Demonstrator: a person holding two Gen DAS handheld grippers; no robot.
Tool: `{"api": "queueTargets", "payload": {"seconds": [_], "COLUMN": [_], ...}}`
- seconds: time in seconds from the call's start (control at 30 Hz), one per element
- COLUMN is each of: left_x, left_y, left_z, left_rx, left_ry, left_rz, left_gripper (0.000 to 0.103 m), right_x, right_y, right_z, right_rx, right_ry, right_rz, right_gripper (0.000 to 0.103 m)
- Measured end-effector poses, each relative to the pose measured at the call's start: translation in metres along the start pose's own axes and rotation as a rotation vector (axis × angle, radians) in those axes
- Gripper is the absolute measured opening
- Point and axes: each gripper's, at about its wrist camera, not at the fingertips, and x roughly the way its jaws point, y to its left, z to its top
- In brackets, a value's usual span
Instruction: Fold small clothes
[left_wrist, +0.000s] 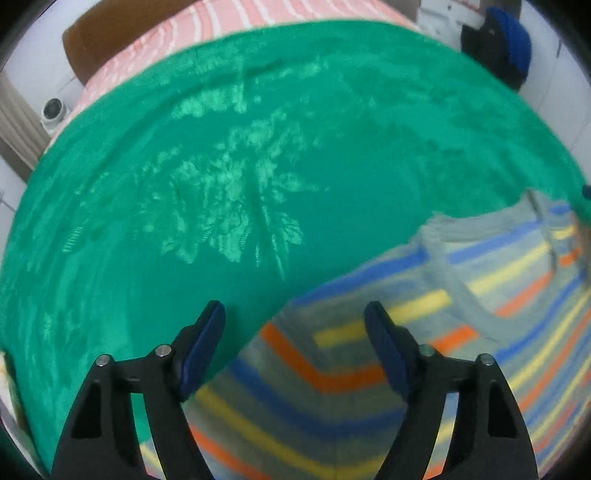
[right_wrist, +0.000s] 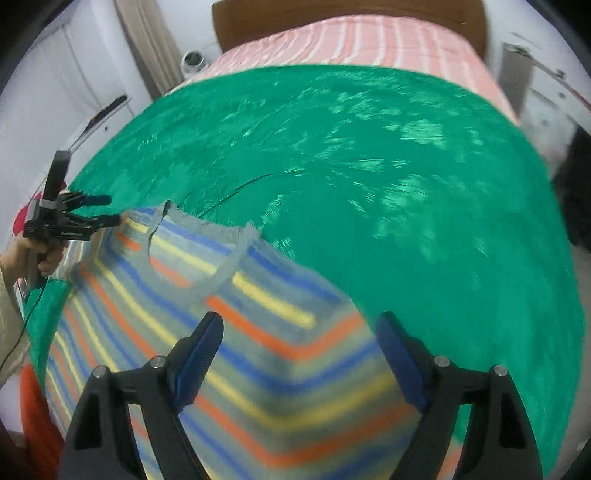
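Observation:
A small grey knit sweater (left_wrist: 424, 332) with blue, yellow and orange stripes lies on a green blanket (left_wrist: 221, 166). In the right wrist view the sweater (right_wrist: 229, 332) shows its neckline toward the far side. My left gripper (left_wrist: 295, 317) is open and empty, above the sweater's left edge. My right gripper (right_wrist: 299, 328) is open and empty, above the sweater's right part. The left gripper also shows in the right wrist view (right_wrist: 107, 210), open, at the sweater's far left shoulder.
The green blanket (right_wrist: 406, 184) covers a bed with a pink striped sheet (right_wrist: 369, 40) and a brown headboard (right_wrist: 332, 14) at the far end. A curtain (right_wrist: 147, 40) hangs at the back left. A dark blue object (left_wrist: 506, 44) stands beyond the bed.

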Motion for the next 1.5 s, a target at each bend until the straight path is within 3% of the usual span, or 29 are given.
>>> {"api": "queueTargets", "payload": {"seconds": [0.07,0.13,0.17,0.2,0.23,0.27,0.3,0.4,0.47,0.53,0.63,0.7,0.73,0.77,0.8,0.83,0.87,1.0,1.13,1.27,1.4,1.5], "left_x": [0.014,0.013,0.011,0.009,0.005,0.001,-0.001,-0.002,0.004,0.013,0.020,0.017,0.015,0.012,0.005,-0.006,-0.022,-0.094,-0.156,-0.179,-0.177,-0.158], "left_y": [0.004,0.006,0.004,-0.001,-0.011,-0.019,-0.027,-0.027,-0.014,-0.008,-0.011,-0.009,-0.009,-0.011,-0.009,-0.007,-0.005,0.006,-0.004,-0.020,-0.029,-0.023], "left_z": [0.001,-0.004,-0.005,-0.007,-0.009,-0.011,-0.014,-0.009,0.001,0.004,-0.003,-0.003,-0.002,-0.004,-0.005,-0.010,-0.017,-0.065,-0.134,-0.214,-0.292,-0.316], "left_rx": [-0.010,-0.020,-0.004,0.031,0.086,0.137,0.179,0.165,0.070,0.016,0.022,0.000,-0.015,-0.026,-0.035,-0.041,-0.054,-0.127,-0.104,-0.127,-0.291,-0.411], "left_ry": [0.025,0.022,0.021,0.022,0.011,-0.016,-0.036,-0.099,-0.115,-0.110,-0.131,-0.138,-0.138,-0.140,-0.139,-0.149,-0.179,-0.265,-0.280,-0.193,-0.160,-0.146], "left_rz": [-0.013,-0.051,-0.090,-0.108,-0.061,-0.008,0.047,0.177,0.193,0.184,0.232,0.229,0.220,0.211,0.213,0.234,0.246,0.192,0.161,0.158,0.137,0.106], "left_gripper": [0.083,0.076,0.038,0.007,0.006,0.005,0.005,0.004,0.004,0.004,0.005,0.010,0.016,0.030,0.049,0.055,0.062,0.092,0.098,0.100,0.100,0.100], "right_x": [0.023,0.047,0.058,0.066,0.072,0.071,0.069,0.063,0.065,0.074,0.096,0.096,0.091,0.088,0.082,0.073,0.060,0.001,-0.069,-0.134,-0.164,-0.161], "right_y": [0.003,0.006,0.007,0.010,0.015,0.022,0.026,0.041,0.046,0.047,0.049,0.047,0.041,0.039,0.035,0.031,0.029,0.025,0.022,0.029,0.038,0.042], "right_z": [0.011,0.017,0.019,0.018,0.018,0.018,0.019,0.023,0.030,0.036,0.031,0.030,0.032,0.032,0.032,0.030,0.027,0.002,-0.052,-0.128,-0.219,-0.280], "right_rx": [-0.038,-0.055,-0.066,-0.084,-0.117,-0.153,-0.171,-0.250,-0.278,-0.271,-0.278,-0.269,-0.230,-0.203,-0.174,-0.149,-0.133,-0.085,-0.047,0.041,0.202,0.323], "right_ry": [0.023,0.062,0.094,0.123,0.140,0.139,0.133,0.079,0.043,0.032,0.070,0.055,0.048,0.043,0.037,0.029,0.005,-0.064,-0.115,-0.187,-0.257,-0.261], "right_rz": [-0.009,0.004,0.018,0.021,0.006,-0.020,-0.052,-0.222,-0.312,-0.355,-0.391,-0.395,-0.368,-0.347,-0.330,-0.338,-0.333,-0.307,-0.294,-0.283,-0.286,-0.319], "right_gripper": [0.084,0.080,0.072,0.059,0.051,0.026,0.007,0.007,0.006,0.006,0.006,0.007,0.007,0.012,0.032,0.047,0.069,0.072,0.086,0.095,0.100,0.100]}}
